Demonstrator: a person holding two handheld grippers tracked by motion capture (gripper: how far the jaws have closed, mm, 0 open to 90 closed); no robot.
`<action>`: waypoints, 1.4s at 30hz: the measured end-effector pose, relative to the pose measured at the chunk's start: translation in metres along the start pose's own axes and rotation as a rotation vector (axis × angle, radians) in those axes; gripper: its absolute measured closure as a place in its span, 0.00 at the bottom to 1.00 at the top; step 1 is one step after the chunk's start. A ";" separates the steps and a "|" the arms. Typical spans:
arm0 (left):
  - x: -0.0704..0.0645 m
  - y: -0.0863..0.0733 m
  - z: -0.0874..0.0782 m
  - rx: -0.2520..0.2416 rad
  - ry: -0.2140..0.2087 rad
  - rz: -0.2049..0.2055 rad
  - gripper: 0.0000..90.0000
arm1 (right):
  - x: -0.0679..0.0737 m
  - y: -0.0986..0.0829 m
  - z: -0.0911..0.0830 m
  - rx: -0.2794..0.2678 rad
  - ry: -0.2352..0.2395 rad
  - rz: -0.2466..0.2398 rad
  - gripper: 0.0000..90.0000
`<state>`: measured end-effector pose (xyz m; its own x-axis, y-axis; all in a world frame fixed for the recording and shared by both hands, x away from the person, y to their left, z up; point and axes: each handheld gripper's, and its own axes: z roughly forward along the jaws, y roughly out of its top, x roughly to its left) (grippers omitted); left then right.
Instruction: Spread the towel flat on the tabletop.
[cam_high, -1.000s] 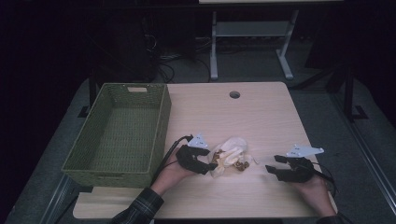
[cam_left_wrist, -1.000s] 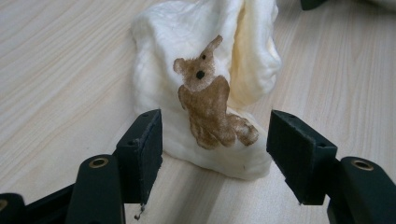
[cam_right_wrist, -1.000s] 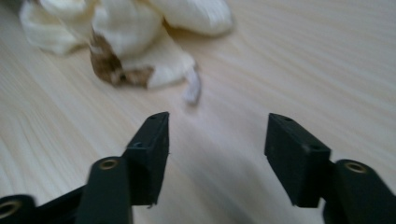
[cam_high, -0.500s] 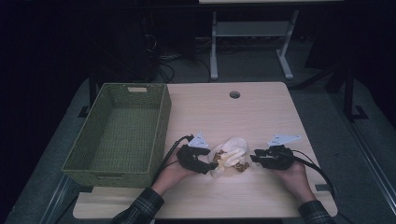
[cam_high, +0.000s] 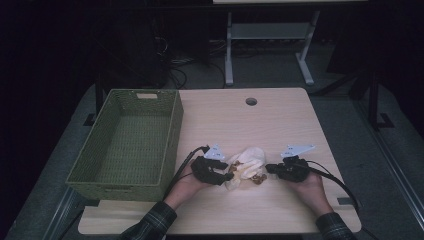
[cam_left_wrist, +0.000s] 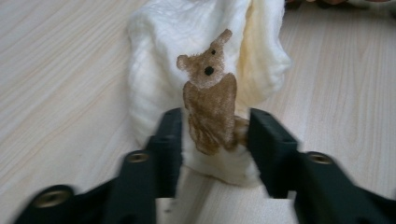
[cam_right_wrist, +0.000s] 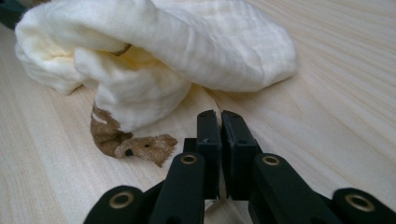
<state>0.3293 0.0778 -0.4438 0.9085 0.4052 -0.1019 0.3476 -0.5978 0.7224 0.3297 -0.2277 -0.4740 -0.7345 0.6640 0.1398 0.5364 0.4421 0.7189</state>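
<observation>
1. While the cream cloth (cam_high: 247, 162) lay crumpled near the table's (cam_high: 280, 120) front edge, the left gripper (cam_left_wrist: 215, 140) pinched its bear-printed corner.
2. The right gripper (cam_right_wrist: 219, 135) sat closed on the cloth's thin edge.
3. A green basket (cam_high: 125, 145) stood left.

We find no writing, label, brand, number or sign that can be read in any of the views. The cream muslin cloth (cam_left_wrist: 196, 70) bears only a printed brown animal figure with a black dot for an eye, a picture and not lettering.
</observation>
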 end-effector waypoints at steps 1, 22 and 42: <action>0.000 0.000 0.000 0.004 0.001 0.003 0.72 | 0.000 0.000 0.000 -0.001 -0.002 -0.004 0.97; 0.009 0.002 -0.019 -0.004 0.034 -0.048 0.97 | -0.036 -0.010 -0.058 -0.081 -0.212 0.045 0.98; -0.011 -0.004 -0.026 0.019 -0.017 -0.048 0.81 | -0.065 -0.029 -0.092 -0.100 -0.399 0.142 0.97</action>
<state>0.3117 0.0937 -0.4273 0.8947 0.4215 -0.1480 0.3949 -0.5912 0.7032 0.3241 -0.3393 -0.4416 -0.4277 0.9037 -0.0185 0.5629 0.2823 0.7769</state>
